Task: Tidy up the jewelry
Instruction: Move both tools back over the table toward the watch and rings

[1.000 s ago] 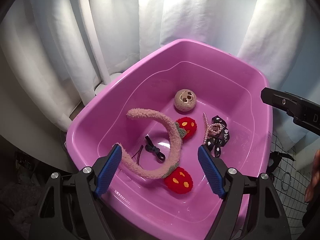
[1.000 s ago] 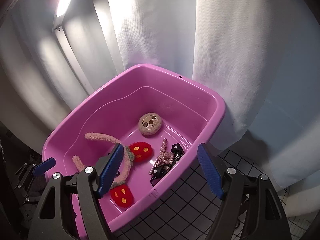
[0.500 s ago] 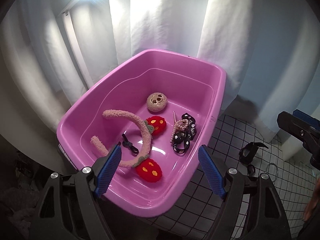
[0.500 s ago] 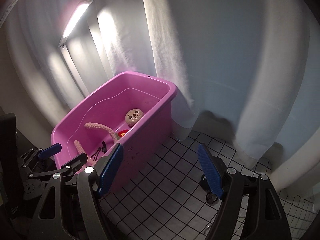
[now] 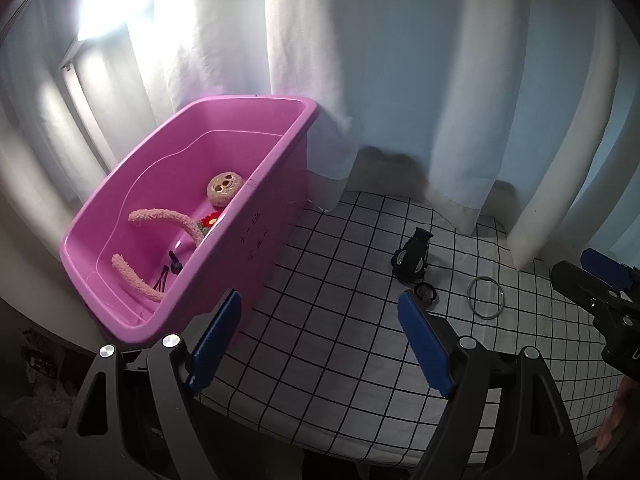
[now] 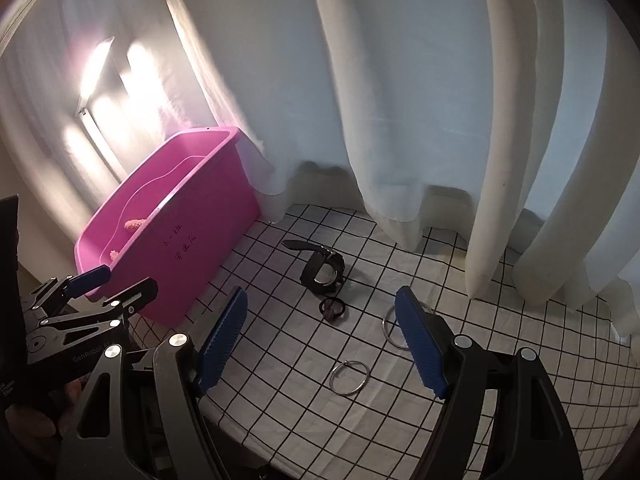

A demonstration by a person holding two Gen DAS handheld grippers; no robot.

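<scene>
A pink plastic bin (image 5: 256, 248) (image 6: 200, 240) stands at the left on a checked cloth. It holds a fuzzy pink headband (image 5: 160, 216), a round plush face (image 5: 224, 188) and small dark clips. On the cloth lie a black watch (image 6: 324, 270) (image 5: 412, 260), a dark hair tie (image 6: 333, 308) (image 5: 425, 292) and two metal rings (image 6: 349, 377) (image 6: 390, 330); one ring shows in the left wrist view (image 5: 485, 295). My left gripper (image 5: 320, 336) is open and empty beside the bin. My right gripper (image 6: 322, 340) is open and empty, above the cloth near the rings.
White curtains (image 6: 400, 100) hang close behind the bin and cloth. The checked cloth (image 6: 520, 360) ends at a rounded front edge. A lamp glares at upper left (image 5: 108, 4).
Both grippers have pulled back and swung right, away from above the bin. The bin now sits at the left and the watch, hair tie and rings have come into view.
</scene>
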